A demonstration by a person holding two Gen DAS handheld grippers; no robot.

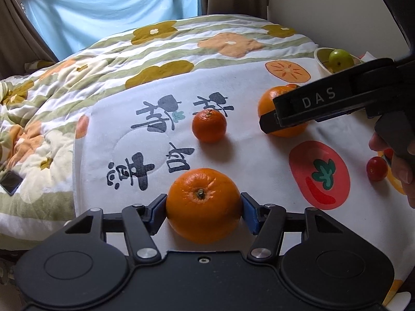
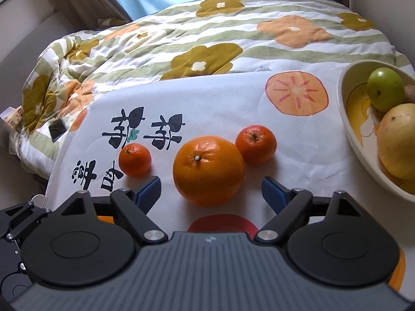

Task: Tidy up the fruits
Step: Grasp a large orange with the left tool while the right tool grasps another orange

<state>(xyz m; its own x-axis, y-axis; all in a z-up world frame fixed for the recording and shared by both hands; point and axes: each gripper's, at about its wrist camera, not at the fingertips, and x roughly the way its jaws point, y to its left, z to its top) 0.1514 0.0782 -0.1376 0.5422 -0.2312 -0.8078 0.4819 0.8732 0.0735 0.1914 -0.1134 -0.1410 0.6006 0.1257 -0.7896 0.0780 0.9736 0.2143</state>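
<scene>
Our left gripper (image 1: 204, 208) clamps a big orange (image 1: 204, 205) between its blue pads. Our right gripper (image 2: 211, 190) stands wide, unclenched, a second orange (image 2: 208, 170) lying just ahead; tangerines (image 2: 256, 144) flank it, and the fruit bowl (image 2: 347, 119) sits far right.

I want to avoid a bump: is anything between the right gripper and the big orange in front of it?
Nothing visible. The big orange lies just ahead of the open right gripper, on bare cloth. One small orange lies behind it to the left and another to the right, both beyond the jaws.
</scene>
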